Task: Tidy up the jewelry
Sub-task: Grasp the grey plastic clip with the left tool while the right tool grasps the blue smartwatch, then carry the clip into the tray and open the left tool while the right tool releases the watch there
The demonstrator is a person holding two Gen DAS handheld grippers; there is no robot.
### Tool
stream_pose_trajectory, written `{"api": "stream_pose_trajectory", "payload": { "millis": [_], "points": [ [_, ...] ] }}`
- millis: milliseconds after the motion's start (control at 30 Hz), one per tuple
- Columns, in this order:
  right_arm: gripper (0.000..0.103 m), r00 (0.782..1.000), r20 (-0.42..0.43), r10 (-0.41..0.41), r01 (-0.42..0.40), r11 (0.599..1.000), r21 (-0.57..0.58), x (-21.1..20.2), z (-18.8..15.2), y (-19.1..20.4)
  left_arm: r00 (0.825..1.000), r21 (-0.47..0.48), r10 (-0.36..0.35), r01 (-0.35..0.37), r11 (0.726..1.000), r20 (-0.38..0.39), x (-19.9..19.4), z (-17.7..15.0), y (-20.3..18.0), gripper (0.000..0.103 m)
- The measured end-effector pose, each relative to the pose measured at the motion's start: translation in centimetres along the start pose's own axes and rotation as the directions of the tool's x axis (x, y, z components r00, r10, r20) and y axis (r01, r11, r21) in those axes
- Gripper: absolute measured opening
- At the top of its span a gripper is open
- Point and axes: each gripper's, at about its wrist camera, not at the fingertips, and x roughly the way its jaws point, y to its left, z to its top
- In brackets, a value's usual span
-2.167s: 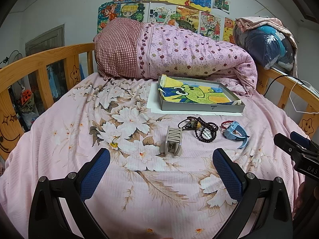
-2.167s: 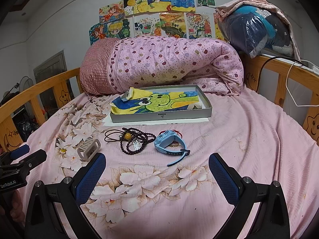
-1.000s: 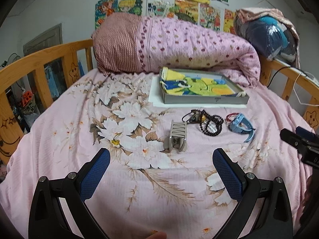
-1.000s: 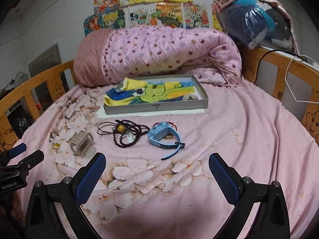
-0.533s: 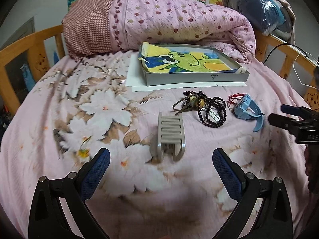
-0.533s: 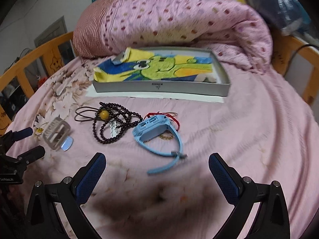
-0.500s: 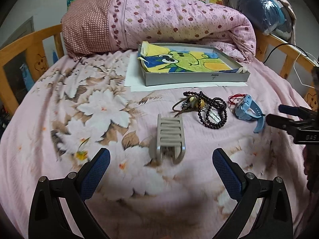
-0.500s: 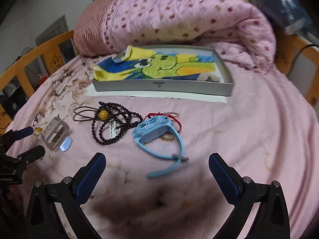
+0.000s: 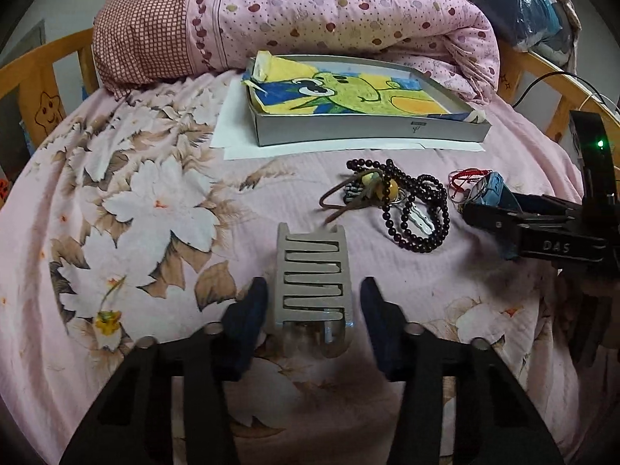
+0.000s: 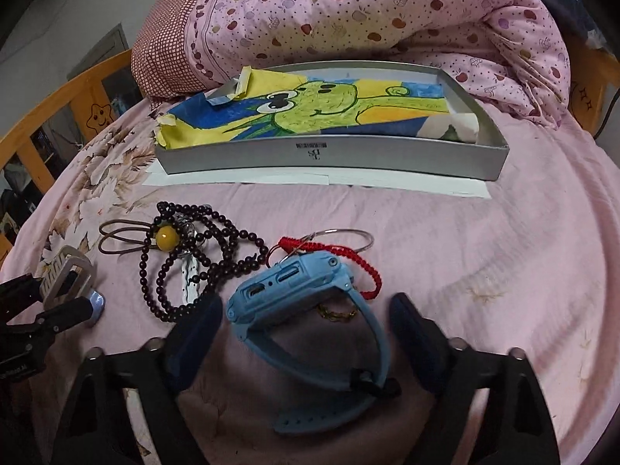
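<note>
Now left gripper (image 9: 313, 316) closing around grey clip (image 9: 313, 277), untouched, right gripper (image 10: 304, 323) narrowing astride blue watch (image 10: 310, 310).

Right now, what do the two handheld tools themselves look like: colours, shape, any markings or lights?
Both look alike: a black plastic frame with cut-out arms, round fasteners, and two dark blue padded fingers. The left tool matches the right tool. Seen from the left wrist, the right tool's side bears the pale letters "DAS" and a small green light.

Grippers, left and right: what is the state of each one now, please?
Left gripper: open, just been closing, gray clip between its fingers, untouched.
Right gripper: open, just been closing, blue watch between its fingers, not gripped.
</note>
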Motion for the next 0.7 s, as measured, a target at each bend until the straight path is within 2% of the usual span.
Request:
{"api": "stream_pose_trajectory", "payload": {
  "millis": [33,100,133,233,433,700],
  "points": [
    [0.068,1.0,0.004,-0.003,0.003,1.0,-0.006,-0.1,-0.1,0.1,1.0,0.0,0.002,-0.002,1.0,-0.003,0.1,0.0,0.0,0.033],
    [0.063,1.0,0.012,-0.008,0.008,1.0,-0.013,-0.3,-0.2,0.4,1.0,0.005,0.018,-0.018,1.0,0.004,0.0,0.1,-0.3,0.025],
    [0.059,1.0,0.014,-0.007,0.007,1.0,-0.012,-0.5,-0.3,0.5,1.0,0.006,0.018,-0.018,1.0,0.006,-0.1,0.1,-0.5,0.025],
    [0.057,1.0,0.023,-0.014,0.014,1.0,-0.008,-1.0,-0.8,0.7,1.0,0.0,0.021,-0.021,1.0,0.01,-0.3,0.1,-0.7,0.025],
    [0.052,1.0,0.02,0.023,-0.024,1.0,0.013,-3.1,-2.0,1.8,1.0,0.016,0.001,-0.002,1.0,0.021,-1.3,-0.2,-1.7,0.025],
    [0.046,0.991,0.004,0.136,-0.136,0.988,0.077,-5.9,-2.8,2.9,0.998,0.022,-0.062,0.062,0.998,0.023,-2.6,-0.3,-2.9,0.025]
  ]
}}
